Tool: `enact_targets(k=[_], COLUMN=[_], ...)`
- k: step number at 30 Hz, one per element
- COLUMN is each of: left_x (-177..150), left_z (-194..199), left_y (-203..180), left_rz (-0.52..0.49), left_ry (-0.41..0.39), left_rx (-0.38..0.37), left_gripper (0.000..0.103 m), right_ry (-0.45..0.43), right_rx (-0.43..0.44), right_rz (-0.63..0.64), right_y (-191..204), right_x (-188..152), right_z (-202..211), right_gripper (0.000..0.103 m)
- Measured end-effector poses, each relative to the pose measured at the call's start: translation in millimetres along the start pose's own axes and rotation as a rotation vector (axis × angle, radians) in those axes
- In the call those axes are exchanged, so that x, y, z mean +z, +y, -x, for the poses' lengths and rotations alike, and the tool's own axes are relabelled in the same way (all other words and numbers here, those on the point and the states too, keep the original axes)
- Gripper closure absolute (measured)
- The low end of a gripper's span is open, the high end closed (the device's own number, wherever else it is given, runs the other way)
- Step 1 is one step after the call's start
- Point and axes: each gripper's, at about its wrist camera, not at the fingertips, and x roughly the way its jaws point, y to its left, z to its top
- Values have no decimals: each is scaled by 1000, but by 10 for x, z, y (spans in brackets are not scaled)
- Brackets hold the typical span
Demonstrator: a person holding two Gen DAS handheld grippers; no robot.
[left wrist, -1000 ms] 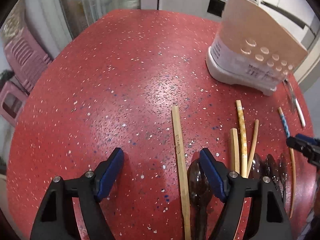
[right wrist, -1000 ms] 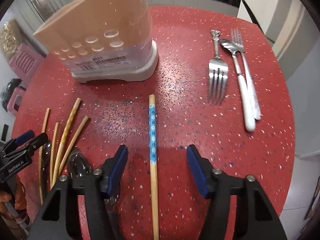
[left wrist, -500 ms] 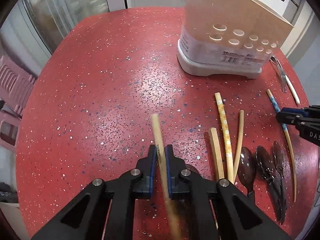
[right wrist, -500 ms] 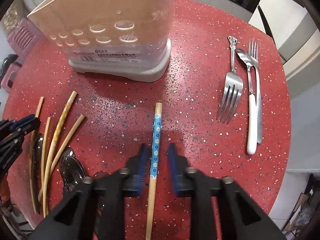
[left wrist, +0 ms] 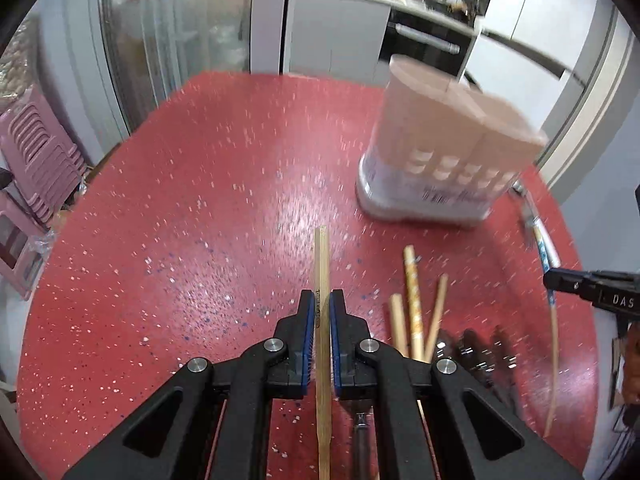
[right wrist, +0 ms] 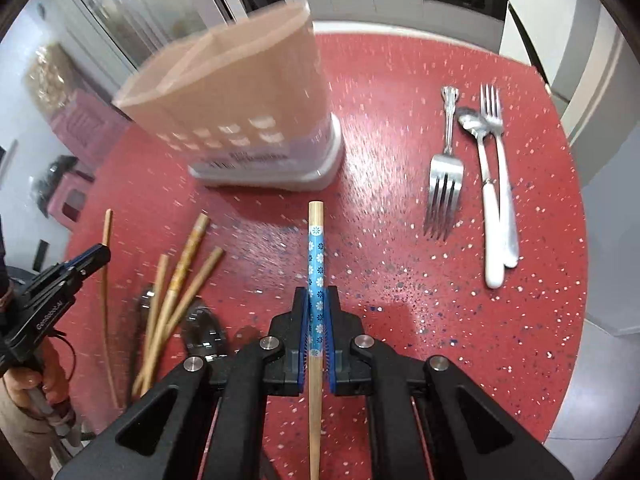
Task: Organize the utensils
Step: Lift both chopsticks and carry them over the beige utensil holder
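Observation:
My left gripper (left wrist: pixel 321 300) is shut on a plain wooden chopstick (left wrist: pixel 322 264), lifted off the red speckled table (left wrist: pixel 192 220). My right gripper (right wrist: pixel 317 294) is shut on a chopstick with a blue flowered band (right wrist: pixel 316 248), also raised. A tan utensil holder on a white base (left wrist: pixel 436 160) (right wrist: pixel 248 112) stands beyond both. Several more chopsticks (left wrist: pixel 414 304) (right wrist: pixel 180 280) and dark spoons (left wrist: pixel 476 352) (right wrist: pixel 204 328) lie between the two grippers. Each gripper shows at the edge of the other's view.
Two forks (right wrist: pixel 444 176) and a white-handled spoon (right wrist: pixel 486 184) lie on the right part of the table. Pink stools (left wrist: pixel 32 160) stand left of the table. Kitchen cabinets and an oven (left wrist: pixel 424 40) are behind. A hand (right wrist: pixel 24 384) holds the left gripper's handle.
Both grippers went from open over their chopsticks to shut on them, then rose, lifting the chopsticks off the table. The holder now appears farther off.

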Motion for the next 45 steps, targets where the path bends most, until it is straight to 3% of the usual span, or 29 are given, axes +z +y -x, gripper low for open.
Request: enact_targets(k=[10, 18, 23, 35, 45], left_x=[417, 1114, 1557, 2169, 2173], left_z=[880, 1516, 1626, 1032, 372], left_y=[-105, -244, -383, -586, -490], left_rz=[-11, 18, 24, 29, 82], left_ry=[-212, -408, -520, -622, -659], left_rx=[-62, -118, -119, -84, -88], left_gripper=[72, 72, 72, 72, 72], right_ry=[-225, -437, -536, -635, -620], right_rx=[85, 98, 103, 76, 56], right_rz=[17, 39, 25, 15, 6], right_y=[175, 438, 500, 572, 396], right_x=[-26, 465, 838, 1466, 1558], right_z=[947, 1590, 1721, 1540, 914], right_gripper=[95, 95, 95, 95, 95])
